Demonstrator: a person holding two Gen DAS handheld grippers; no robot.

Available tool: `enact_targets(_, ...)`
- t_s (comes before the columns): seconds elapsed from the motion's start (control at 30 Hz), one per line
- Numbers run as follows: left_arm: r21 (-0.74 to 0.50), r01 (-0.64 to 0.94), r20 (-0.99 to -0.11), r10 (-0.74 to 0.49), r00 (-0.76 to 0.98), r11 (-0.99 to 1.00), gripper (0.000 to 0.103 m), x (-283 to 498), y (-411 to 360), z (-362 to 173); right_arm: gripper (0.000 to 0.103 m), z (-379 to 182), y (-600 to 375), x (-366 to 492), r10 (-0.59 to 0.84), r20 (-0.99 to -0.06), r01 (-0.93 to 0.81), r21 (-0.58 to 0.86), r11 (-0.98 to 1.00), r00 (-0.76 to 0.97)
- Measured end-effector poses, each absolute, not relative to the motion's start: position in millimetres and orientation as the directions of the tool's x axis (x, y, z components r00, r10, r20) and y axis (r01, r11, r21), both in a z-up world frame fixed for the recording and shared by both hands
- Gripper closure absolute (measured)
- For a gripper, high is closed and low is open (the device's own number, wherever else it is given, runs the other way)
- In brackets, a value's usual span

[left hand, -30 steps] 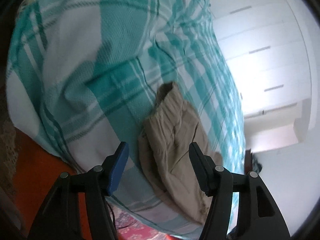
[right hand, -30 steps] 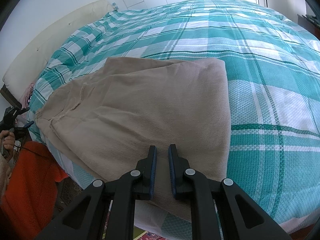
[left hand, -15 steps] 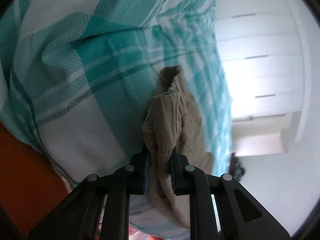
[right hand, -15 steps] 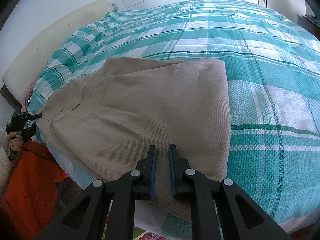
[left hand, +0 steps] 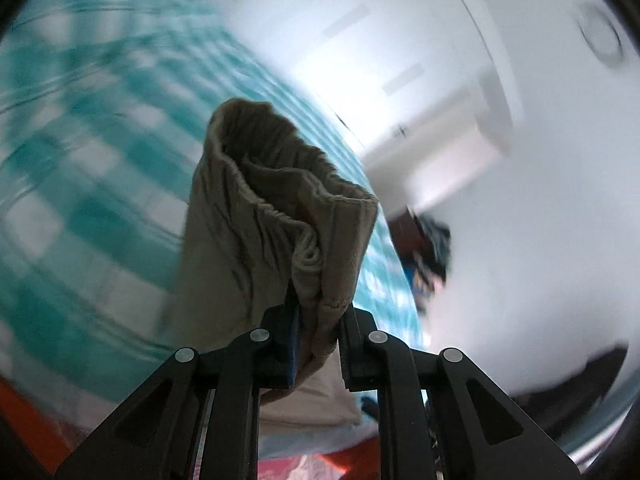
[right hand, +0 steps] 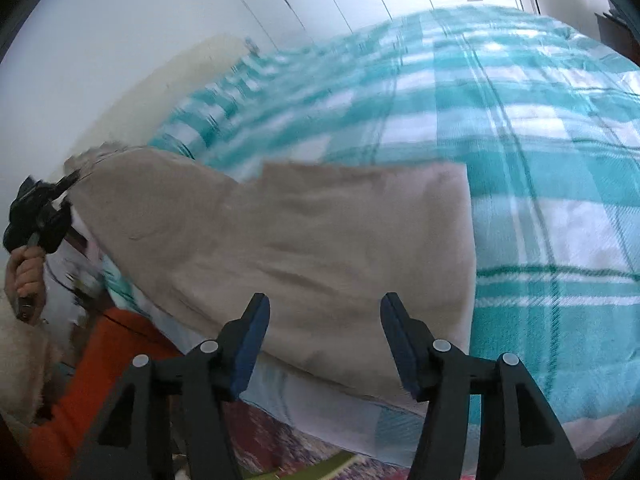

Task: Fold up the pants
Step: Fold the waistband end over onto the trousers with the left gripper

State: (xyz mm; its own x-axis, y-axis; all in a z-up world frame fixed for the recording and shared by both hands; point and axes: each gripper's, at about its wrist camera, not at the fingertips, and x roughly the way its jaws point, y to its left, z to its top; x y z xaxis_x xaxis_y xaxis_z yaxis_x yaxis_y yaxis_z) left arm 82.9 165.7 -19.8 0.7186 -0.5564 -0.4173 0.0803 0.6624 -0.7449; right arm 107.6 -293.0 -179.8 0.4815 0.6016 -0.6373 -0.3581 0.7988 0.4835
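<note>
Since a second ago our left tongs (left hand: 316, 320) have clamped the pants (right hand: 320, 240) waistband and lifted it off the bed (right hand: 540, 160). Our right tongs (right hand: 324, 340), shut before, now gape over the near hem, so we judge the fold begun.

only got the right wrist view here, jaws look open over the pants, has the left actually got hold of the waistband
Observer: Yes. In the left wrist view the left gripper is shut on the bunched elastic waistband of the pants.
Operator: is that end up off the bed
Observer: It looks lifted; the waistband stands up from the jaws with the plaid bedspread blurred behind it.
Operator: anything in the right gripper
Observer: No. The right gripper is open, nothing between its jaws.
</note>
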Motion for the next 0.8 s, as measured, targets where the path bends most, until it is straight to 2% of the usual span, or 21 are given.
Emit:
enact_targets(0.13,-0.729,0.173,-0.452,-0.656,0.604,0.662,0.089,116,77,-24,0.038,-162,-331,103,0.575,-0.555,-0.287,0.522,0.803,0.601)
enact_targets(0.27,-0.689,0.229,-0.547,-0.700,0.458,0.688,0.089,144,-23,-65,0.038,-163,-384,101,0.489,-0.517,-0.149,0.566,0.811,0.703)
enact_targets(0.37,-0.573,0.264,-0.673,-0.629,0.389,0.776,0.088,156,-87,-113,0.038,-170,-410,98,0.448,-0.516,-0.075,0.591,0.803,0.731)
enact_targets(0.43,-0.503,0.263,-0.743,-0.568,0.355,0.823,0.084,156,-117,-145,0.038,-176,-420,98,0.445,-0.513,-0.042,0.619,0.784,0.734)
enact_targets(0.53,-0.301,0.340,-0.844,-0.415,0.339,0.891,0.071,153,-159,-181,0.038,-184,-427,100,0.456,-0.510,-0.016,0.654,0.757,0.729)
enact_targets(0.57,-0.230,0.385,-0.849,-0.378,0.369,0.894,0.052,153,-168,-179,0.038,-186,-429,101,0.459,-0.513,-0.013,0.657,0.754,0.725)
enact_targets(0.6,-0.216,0.439,-0.844,-0.392,0.365,0.872,0.025,139,-175,-170,0.038,-188,-431,101,0.464,-0.514,-0.011,0.662,0.750,0.721)
enact_targets(0.63,-0.230,0.465,-0.836,-0.418,0.355,0.855,0.017,134,-177,-160,0.038,-190,-431,102,0.470,-0.514,-0.011,0.666,0.746,0.717)
enact_targets(0.8,-0.326,0.493,-0.759,-0.534,0.373,0.807,0.015,105,-136,-106,0.038,-194,-435,104,0.525,-0.479,-0.027,0.720,0.694,0.703)
